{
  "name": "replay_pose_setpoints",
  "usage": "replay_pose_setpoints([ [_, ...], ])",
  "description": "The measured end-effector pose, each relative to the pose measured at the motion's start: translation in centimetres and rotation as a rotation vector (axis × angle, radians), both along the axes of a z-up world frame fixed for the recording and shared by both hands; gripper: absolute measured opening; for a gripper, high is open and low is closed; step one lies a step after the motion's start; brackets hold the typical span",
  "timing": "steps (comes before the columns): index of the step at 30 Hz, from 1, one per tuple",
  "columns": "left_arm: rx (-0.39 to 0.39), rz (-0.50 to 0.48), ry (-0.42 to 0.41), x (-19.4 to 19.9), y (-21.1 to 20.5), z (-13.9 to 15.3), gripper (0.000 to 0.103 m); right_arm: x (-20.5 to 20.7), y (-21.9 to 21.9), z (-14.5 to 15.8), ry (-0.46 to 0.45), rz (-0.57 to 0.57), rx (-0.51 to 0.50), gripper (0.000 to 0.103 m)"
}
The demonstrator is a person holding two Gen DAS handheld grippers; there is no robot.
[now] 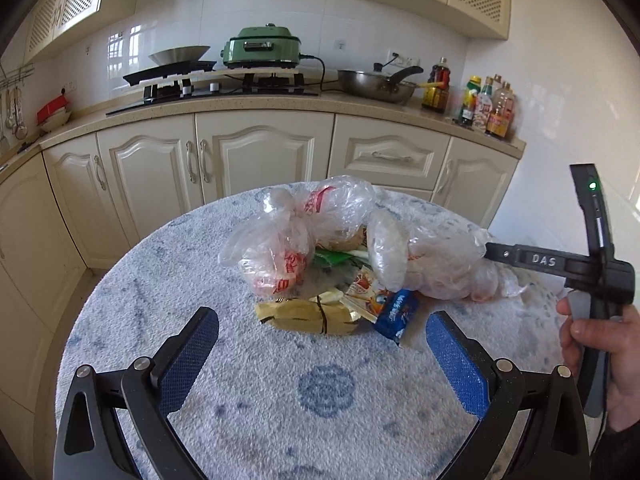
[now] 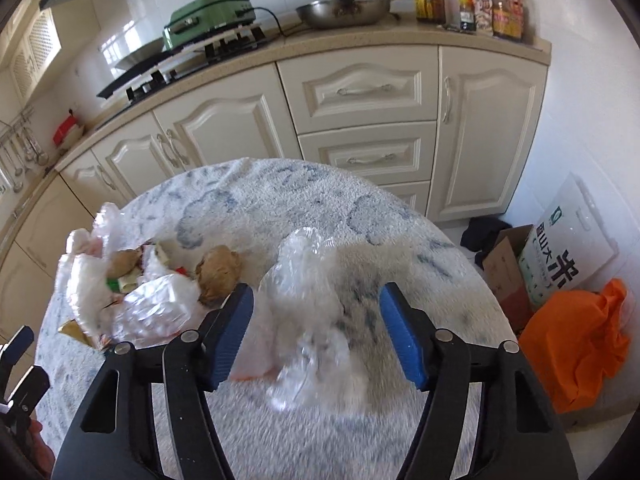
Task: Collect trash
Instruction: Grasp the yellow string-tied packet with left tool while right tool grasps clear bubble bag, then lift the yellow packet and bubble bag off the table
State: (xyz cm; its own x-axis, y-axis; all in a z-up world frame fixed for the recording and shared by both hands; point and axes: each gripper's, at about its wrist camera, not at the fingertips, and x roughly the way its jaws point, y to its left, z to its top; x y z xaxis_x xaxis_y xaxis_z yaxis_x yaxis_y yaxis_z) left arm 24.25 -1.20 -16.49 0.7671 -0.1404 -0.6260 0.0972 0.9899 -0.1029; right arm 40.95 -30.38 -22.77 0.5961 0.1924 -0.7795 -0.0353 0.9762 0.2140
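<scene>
On the round table the trash lies in one heap — left to right, two printed clear bags, one gold wrapper, one blue wrapper, one crumpled clear bag. The left gripper stands spread and empty before the heap. The right gripper straddles the crumpled bag, pads not pressing it.

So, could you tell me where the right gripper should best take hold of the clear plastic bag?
Probably at the bunched middle of the clear plastic bag, coming from above: it lies crumpled between the open pads of the right gripper, and that ridge stands proud of the table.
</scene>
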Motion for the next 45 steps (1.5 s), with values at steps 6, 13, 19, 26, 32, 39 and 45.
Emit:
replay_pose_setpoints([
  [6,0.002,0.015,0.019,2.9,-0.6,-1.4,0.102,0.4,0.6,-2.0,0.014,0.039,-0.13,0.027],
  [13,0.045,0.016,0.061,4.8,-1.4,-3.4,0.102,-3.5,-0.3,-1.4,-0.003,0.053,-0.055,0.025],
  [19,0.049,0.03,0.119,7.4,-2.0,-3.9,0.102,-5.9,0.9,-1.3,-0.005,0.095,0.001,0.025],
  [26,0.081,0.018,0.202,11.3,-2.7,-5.0,0.102,-5.9,0.7,-1.6,0.01,0.094,0.045,0.025],
  [32,0.054,0.024,0.198,12.5,-2.0,-5.3,0.072,-5.8,0.6,-1.6,0.011,0.094,0.038,0.025],
  [39,0.029,-0.005,0.197,12.6,-1.8,-5.6,0.068,-5.8,0.7,-1.7,0.012,0.094,0.038,0.025],
  [45,-0.061,-0.001,0.186,10.7,0.6,-5.7,0.064,-6.3,0.6,-1.5,0.004,0.093,0.058,0.025],
])
